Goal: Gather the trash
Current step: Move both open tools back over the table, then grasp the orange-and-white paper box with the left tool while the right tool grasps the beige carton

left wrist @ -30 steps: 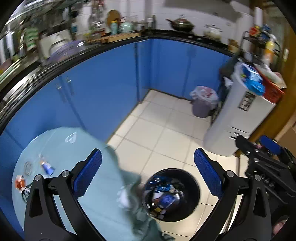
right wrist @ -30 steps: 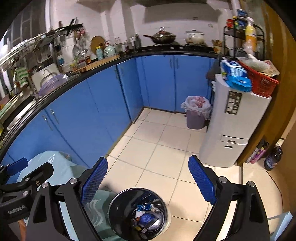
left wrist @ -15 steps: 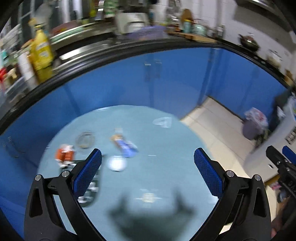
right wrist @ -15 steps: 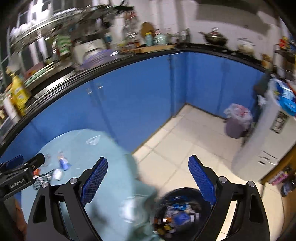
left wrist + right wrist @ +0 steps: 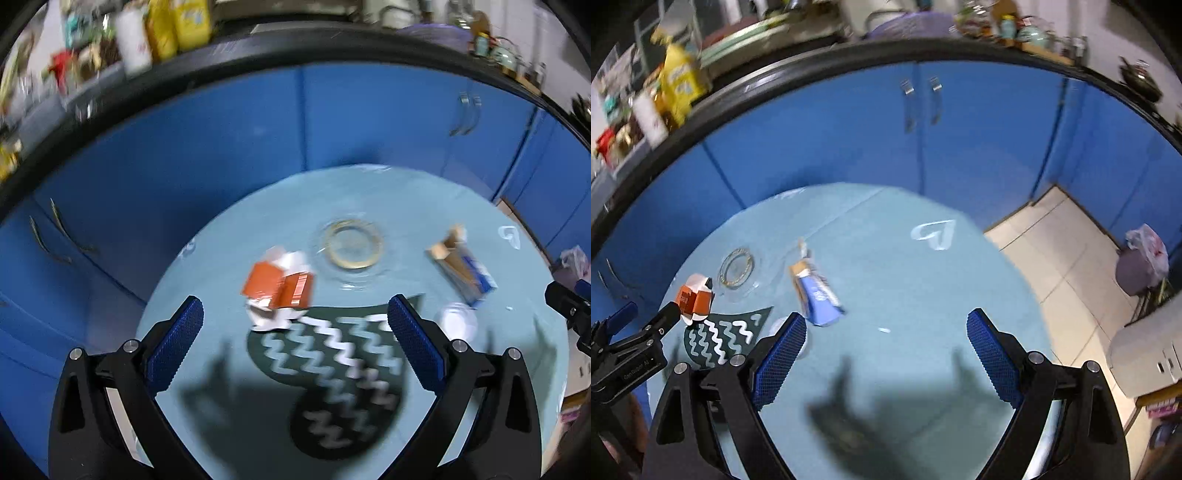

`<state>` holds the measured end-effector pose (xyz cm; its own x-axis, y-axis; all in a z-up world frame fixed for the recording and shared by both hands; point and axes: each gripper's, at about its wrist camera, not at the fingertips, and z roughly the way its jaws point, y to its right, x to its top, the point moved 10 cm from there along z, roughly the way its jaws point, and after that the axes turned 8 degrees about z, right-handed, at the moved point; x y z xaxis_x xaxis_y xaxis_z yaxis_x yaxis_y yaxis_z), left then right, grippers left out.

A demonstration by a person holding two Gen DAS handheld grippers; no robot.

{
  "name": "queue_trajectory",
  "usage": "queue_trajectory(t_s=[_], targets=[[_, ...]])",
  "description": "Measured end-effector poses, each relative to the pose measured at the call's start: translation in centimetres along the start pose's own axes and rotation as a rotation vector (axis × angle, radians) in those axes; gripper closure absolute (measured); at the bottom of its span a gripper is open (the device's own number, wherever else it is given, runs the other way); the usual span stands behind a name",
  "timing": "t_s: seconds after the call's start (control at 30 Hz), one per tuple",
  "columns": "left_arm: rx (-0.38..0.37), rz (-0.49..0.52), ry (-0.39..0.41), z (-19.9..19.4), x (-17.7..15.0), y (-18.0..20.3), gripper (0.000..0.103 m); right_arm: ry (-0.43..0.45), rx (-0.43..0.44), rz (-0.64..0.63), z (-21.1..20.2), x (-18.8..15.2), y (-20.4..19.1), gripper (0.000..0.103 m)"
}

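Observation:
Trash lies on a round table with a light blue cloth (image 5: 369,192). An orange and white carton (image 5: 279,286) lies just beyond a dark green wrapper with white zigzags (image 5: 332,369). A blue and brown packet (image 5: 461,264) and a small white lump (image 5: 458,321) lie to the right, with a clear round lid (image 5: 352,243) behind. My left gripper (image 5: 295,343) is open and empty above the green wrapper. My right gripper (image 5: 886,354) is open and empty over the cloth (image 5: 905,280), right of the blue packet (image 5: 816,295), carton (image 5: 694,299) and wrapper (image 5: 720,343).
Blue kitchen cabinets (image 5: 295,122) curve behind the table under a black counter edge with bottles (image 5: 177,22). Tiled floor (image 5: 1067,251) lies to the right with a small bagged bin (image 5: 1141,262) and a white appliance (image 5: 1145,354).
Both grippers have swung left from the black bin on the floor to over the table. The trash items have come closer and more central in both views.

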<state>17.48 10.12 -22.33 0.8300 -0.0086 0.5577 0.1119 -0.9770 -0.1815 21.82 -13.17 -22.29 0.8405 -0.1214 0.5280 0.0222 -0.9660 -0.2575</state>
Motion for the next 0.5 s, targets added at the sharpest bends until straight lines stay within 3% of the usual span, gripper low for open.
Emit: queue_trajectory(t_s=[0.2, 0.5], targets=[[-0.065, -0.023, -0.062, 3.9, -0.9, -1.5, 0.005, -0.057, 0.001, -0.042, 4.3, 0.3, -3.5, 0.016], [-0.052, -0.047, -0.111, 7.2, -1.9, -2.6, 0.005, -0.13, -0.013, -0.034, 8.2, -0.2, -4.3, 0.017]])
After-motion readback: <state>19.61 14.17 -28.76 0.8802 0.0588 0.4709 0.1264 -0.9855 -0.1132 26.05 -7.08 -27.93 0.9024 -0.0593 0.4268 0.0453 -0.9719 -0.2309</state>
